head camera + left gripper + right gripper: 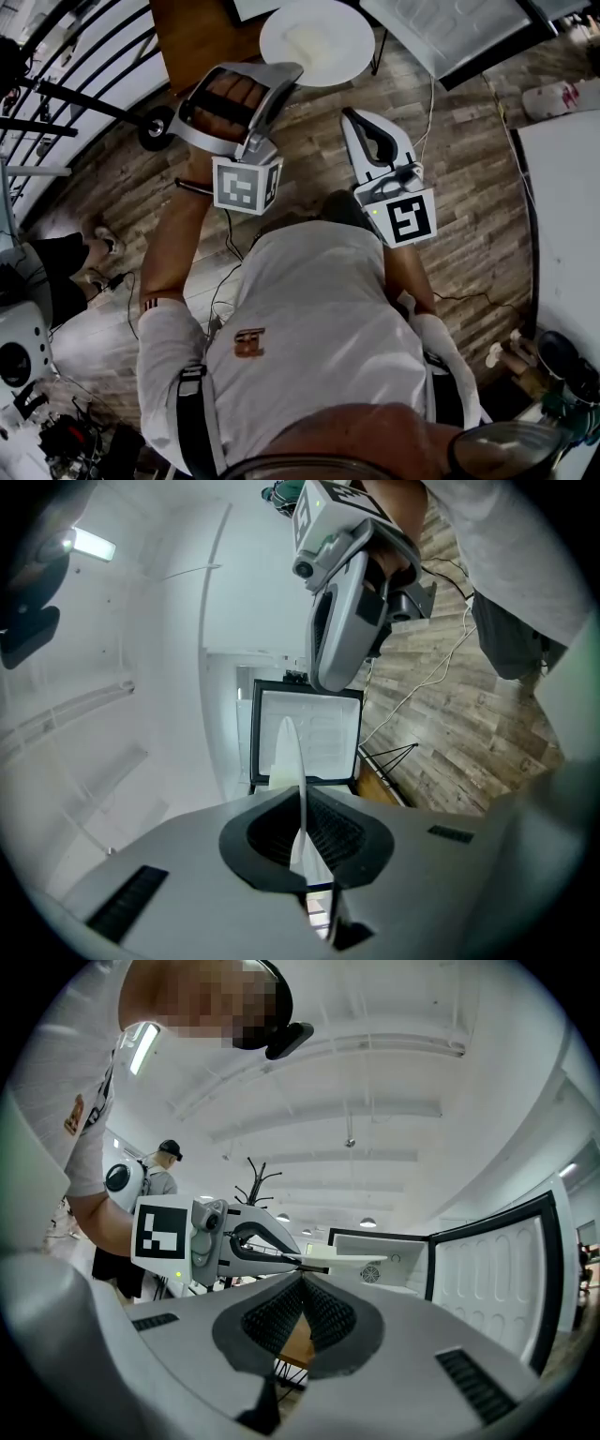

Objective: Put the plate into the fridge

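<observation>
A white round plate [317, 42] hangs flat over the wood floor, and my left gripper [281, 75] is shut on its near rim. In the left gripper view the plate [298, 780] shows edge-on between the pads. Ahead of it stands the open fridge [307, 733]. My right gripper [349, 114] hovers just right of the plate, shut and holding nothing. In the right gripper view its pads [302, 1283] meet. Beyond them are the left gripper [298, 1262] with the plate [352, 1255], and the fridge's open door [487, 1269].
A brown wooden table [197, 33] stands under the plate's left side. The fridge door's inner face [459, 23] is at the top right. A white counter [567, 206] runs along the right. Another person [66, 267] stands at the left. Cables [427, 103] trail on the floor.
</observation>
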Action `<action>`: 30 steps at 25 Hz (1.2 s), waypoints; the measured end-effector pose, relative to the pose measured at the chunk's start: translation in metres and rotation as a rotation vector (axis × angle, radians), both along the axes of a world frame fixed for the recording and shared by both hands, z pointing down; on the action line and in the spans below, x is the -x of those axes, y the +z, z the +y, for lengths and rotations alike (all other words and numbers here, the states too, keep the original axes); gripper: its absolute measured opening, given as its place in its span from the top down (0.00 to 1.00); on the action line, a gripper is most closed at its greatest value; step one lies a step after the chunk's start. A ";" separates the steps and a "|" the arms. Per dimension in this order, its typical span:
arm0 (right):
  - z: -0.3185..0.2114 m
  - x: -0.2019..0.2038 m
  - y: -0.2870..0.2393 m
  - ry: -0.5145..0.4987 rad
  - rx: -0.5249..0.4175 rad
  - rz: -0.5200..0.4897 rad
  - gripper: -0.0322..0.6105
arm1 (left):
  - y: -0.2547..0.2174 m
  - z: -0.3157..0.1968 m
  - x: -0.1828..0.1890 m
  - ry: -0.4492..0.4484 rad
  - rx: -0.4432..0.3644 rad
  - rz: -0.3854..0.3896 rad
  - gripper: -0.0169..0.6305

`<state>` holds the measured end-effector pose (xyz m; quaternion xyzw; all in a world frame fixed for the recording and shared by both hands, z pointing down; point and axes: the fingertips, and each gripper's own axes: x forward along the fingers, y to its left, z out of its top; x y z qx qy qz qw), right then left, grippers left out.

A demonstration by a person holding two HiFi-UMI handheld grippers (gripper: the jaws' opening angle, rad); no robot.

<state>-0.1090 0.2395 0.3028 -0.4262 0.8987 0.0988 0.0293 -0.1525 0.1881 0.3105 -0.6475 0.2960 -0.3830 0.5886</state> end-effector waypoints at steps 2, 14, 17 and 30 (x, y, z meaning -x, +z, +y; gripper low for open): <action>-0.002 0.005 -0.001 0.002 -0.004 0.004 0.90 | 0.002 -0.003 0.004 0.002 0.005 0.003 0.93; -0.042 0.006 0.003 -0.004 0.008 0.017 0.90 | 0.005 -0.046 0.008 -0.007 0.014 0.005 0.93; -0.061 0.000 0.003 -0.013 0.004 0.015 0.90 | 0.005 -0.064 0.002 -0.014 0.009 0.001 0.93; -0.191 -0.032 0.001 -0.046 -0.006 0.010 0.90 | 0.004 -0.191 -0.026 -0.052 -0.003 -0.007 0.93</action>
